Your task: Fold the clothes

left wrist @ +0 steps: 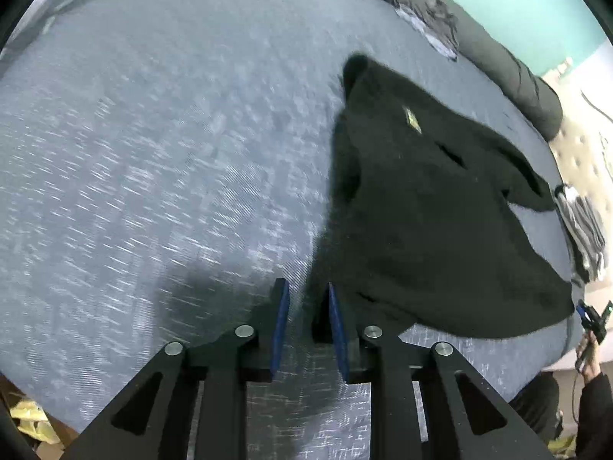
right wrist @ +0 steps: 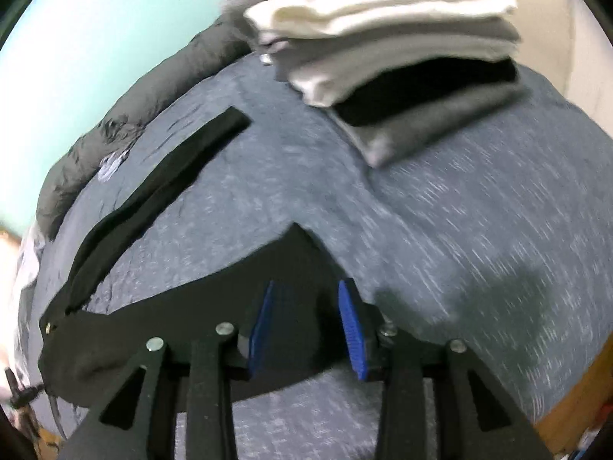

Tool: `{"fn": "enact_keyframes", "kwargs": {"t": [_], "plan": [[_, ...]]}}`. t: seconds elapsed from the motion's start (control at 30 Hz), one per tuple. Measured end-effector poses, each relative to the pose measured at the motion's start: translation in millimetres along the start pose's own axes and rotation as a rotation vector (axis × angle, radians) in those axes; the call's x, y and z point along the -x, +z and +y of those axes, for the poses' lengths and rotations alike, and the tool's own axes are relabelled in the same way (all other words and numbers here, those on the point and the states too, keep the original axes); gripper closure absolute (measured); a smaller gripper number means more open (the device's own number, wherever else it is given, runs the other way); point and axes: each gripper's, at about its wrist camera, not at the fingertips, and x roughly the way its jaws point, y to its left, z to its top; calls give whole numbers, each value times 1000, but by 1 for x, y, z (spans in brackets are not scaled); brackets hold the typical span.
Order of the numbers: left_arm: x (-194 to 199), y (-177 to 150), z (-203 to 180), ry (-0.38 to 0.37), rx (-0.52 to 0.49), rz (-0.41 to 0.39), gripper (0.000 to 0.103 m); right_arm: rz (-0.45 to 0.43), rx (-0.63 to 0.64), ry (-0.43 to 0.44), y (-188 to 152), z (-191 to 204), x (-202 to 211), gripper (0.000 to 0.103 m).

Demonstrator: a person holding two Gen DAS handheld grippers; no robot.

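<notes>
A black long-sleeved garment (left wrist: 421,211) lies spread on the blue-grey bed sheet (left wrist: 153,153), a small yellow label (left wrist: 412,119) on it. My left gripper (left wrist: 306,283) hovers at the garment's near-left corner. Its blue pads are apart and nothing is pressed between them. In the right wrist view the same garment (right wrist: 191,306) lies under my right gripper (right wrist: 306,283), one sleeve (right wrist: 164,176) stretching away to the upper left. The right pads stand apart above the flat cloth without pinching it.
A stack of folded white, grey and black clothes (right wrist: 383,50) sits at the far side of the bed. A rolled dark grey duvet (left wrist: 479,38) runs along the turquoise wall. A striped garment (left wrist: 582,230) lies at the bed's right edge.
</notes>
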Motion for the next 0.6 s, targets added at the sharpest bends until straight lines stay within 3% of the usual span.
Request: {"fn": "enact_keyframes", "kwargs": {"t": [0.23,0.6], "plan": [[24,21,-29,-14,-57,-60,79,80,239,54,9,75,-40,55],[-24,46,-117,-99,-147,-37,77,273,583,176,-22,206,-126,53]]}}
